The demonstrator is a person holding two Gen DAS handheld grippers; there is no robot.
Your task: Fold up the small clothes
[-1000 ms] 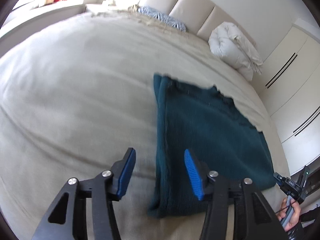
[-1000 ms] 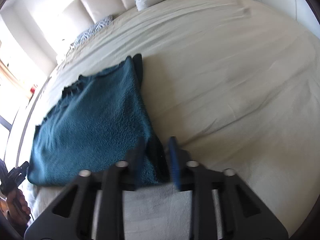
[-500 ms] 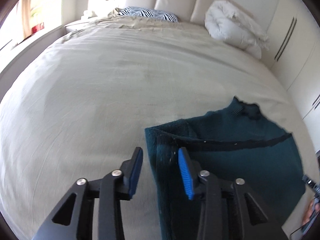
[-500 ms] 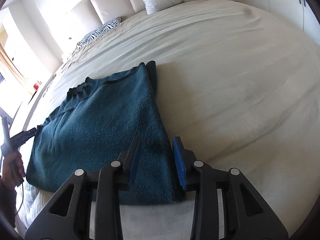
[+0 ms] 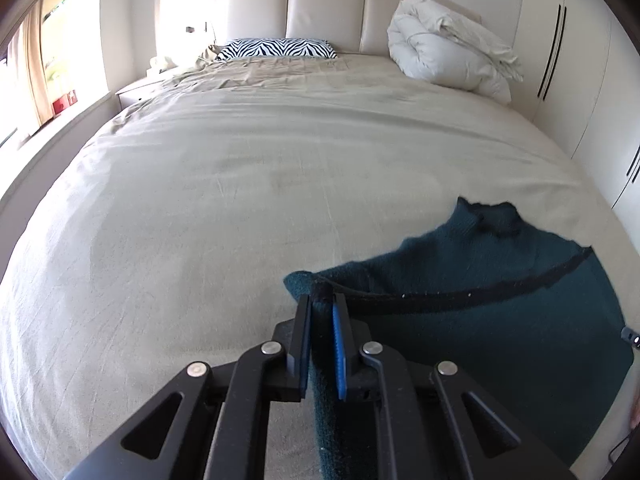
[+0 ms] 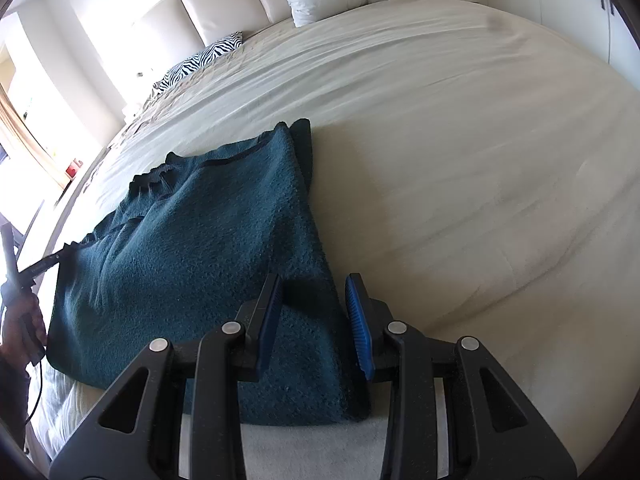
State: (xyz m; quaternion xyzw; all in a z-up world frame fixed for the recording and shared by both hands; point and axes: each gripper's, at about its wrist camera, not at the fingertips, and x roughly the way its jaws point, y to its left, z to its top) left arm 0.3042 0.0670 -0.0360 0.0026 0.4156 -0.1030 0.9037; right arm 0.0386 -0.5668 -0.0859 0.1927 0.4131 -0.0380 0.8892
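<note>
- The left gripper (image 5: 321, 305) has its jaws pinched tight on a corner edge of the teal sweater (image 5: 500, 312); they have just been closing, with the knit fabric between the blue pads (image 5: 340, 352).
- The right gripper (image 6: 314, 292) straddles the sweater's other near corner, jaws part-way apart; the pads stand just beside the fabric, and a firm press cannot be made out.
- The teal sweater lies flat on the beige bed cover (image 5: 208, 208), its long axis running across the near end of the bed between the two grippers, neckline (image 6: 154, 178) toward the headboard (image 5: 326, 4).
- No label or writing is readable on the sweater or the grippers.
- Farther off: a zebra-striped pillow (image 5: 276, 48), a rolled white duvet (image 5: 448, 46).
</note>
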